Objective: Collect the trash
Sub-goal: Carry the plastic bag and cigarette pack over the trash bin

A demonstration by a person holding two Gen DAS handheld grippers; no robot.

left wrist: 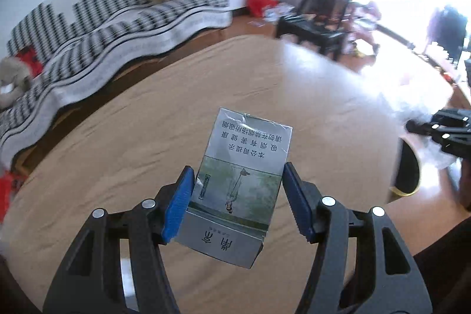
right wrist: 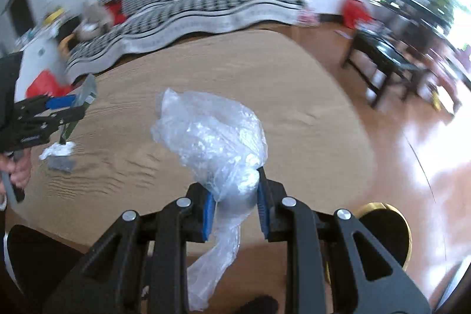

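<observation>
My left gripper (left wrist: pixel 238 190) is shut on a grey cigarette pack (left wrist: pixel 235 181) with Chinese print, held above the round wooden table (left wrist: pixel 132 137). My right gripper (right wrist: pixel 234 196) is shut on a crumpled clear plastic bag (right wrist: pixel 212 134), which hangs down between the blue pads over the table's near edge. In the right wrist view the left gripper (right wrist: pixel 59 108) shows at the far left with the pack (right wrist: pixel 88 91) edge-on. Below it a crumpled white tissue (right wrist: pixel 57 149) and a small grey scrap (right wrist: pixel 60 164) lie on the table (right wrist: pixel 294 108). The right gripper (left wrist: pixel 441 131) shows at the right edge of the left wrist view.
A black bin with a gold rim (right wrist: pixel 388 228) stands on the floor at the table's near right; it also shows in the left wrist view (left wrist: pixel 407 169). A black-and-white patterned sofa (left wrist: pixel 103 19) runs behind the table. Dark wooden furniture (right wrist: pixel 391 55) stands at the far right.
</observation>
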